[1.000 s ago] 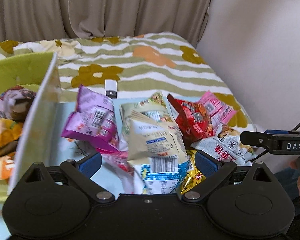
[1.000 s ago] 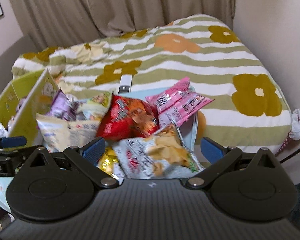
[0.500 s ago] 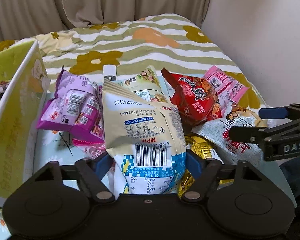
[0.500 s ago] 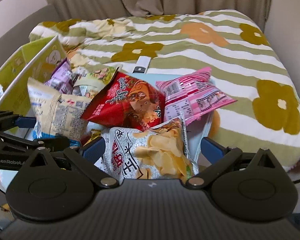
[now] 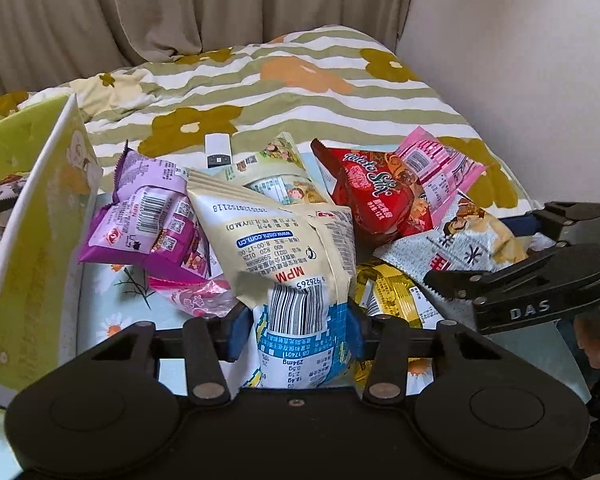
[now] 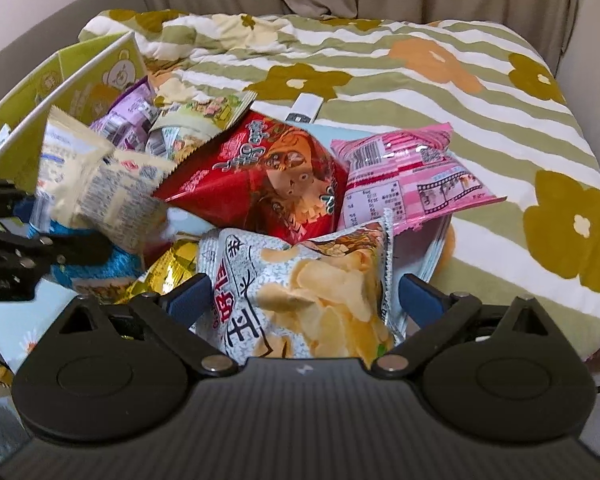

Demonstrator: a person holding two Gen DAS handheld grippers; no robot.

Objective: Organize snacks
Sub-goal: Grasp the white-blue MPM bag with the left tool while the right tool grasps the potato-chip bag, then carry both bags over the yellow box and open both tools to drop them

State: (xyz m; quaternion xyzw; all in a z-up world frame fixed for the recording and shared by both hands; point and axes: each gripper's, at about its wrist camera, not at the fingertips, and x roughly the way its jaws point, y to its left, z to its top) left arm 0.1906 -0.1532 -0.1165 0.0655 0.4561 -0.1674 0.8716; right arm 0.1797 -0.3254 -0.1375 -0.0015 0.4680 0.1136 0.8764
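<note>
At the near edge of the bed, a heap of snack packets lies on a pale floral sheet (image 5: 112, 320). The cream packet (image 5: 284, 248) (barcode side up) stands between the left gripper (image 5: 296, 330) pads, whose jaws are closing and seem to press its blue lower end. Just right of it, the grey chip bag (image 6: 308, 292) sits between the right gripper (image 6: 304, 300) fingers, spread wide and apparently not touching it. Behind lie a red packet (image 6: 268, 180), a pink packet (image 6: 404, 180) and a purple packet (image 5: 148, 216). A green box (image 5: 32, 248) stands at the left edge.
</note>
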